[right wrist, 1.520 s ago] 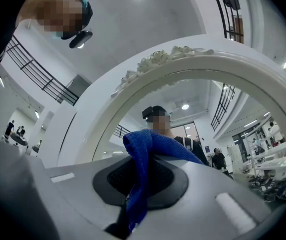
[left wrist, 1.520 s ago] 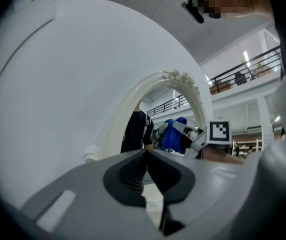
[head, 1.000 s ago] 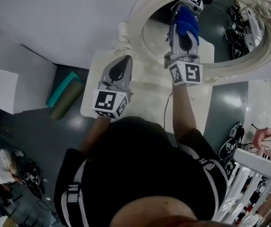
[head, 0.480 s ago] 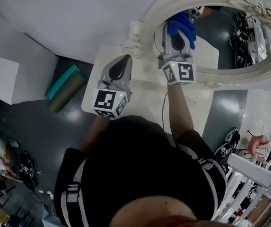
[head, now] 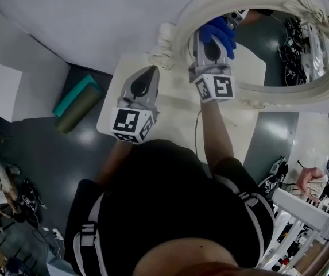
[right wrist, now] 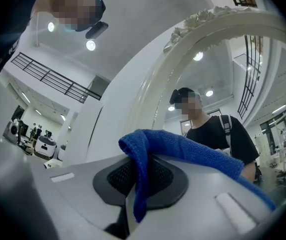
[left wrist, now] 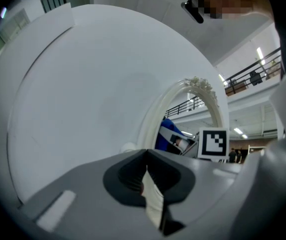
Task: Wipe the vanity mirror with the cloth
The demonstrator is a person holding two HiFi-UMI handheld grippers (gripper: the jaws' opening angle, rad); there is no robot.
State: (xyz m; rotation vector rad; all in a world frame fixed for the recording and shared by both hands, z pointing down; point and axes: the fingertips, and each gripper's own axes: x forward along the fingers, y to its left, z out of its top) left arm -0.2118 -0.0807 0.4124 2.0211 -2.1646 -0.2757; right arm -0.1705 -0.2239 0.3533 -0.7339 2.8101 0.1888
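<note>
The right gripper [head: 213, 34] has its jaws pressed together on a soft blue cloth [head: 219, 30]. They pinch a fold of it, and the rest of the cloth [right wrist: 182, 151] flops over the top of the gripper [right wrist: 133, 184]. The cloth is held up at the left end of the big oval vanity mirror with a curly cream-white frame [head: 181, 36]. It sits over the shiny glass [head: 267, 50], just inside the frame. In the head view the cloth and its own picture in the glass meet, so it looks like it is touching the mirror or very nearly so. The left gripper [head: 150, 71] is lower down and off to the left, well apart from the mirror, over the white tabletop [head: 173, 117]. Its jaws are pressed together too, and in the left gripper view [left wrist: 147, 184] nothing shows between them, so it is not helping with the wiping. I think the wiping is going on right now, at the left side of the glass. The glass looks about the same all over, with no clear marks or streaks, so I cannot tell which parts are already clean. The wide middle and the right end of the glass are far from the cloth, and they probably have to be rubbed too before the job is done.
</note>
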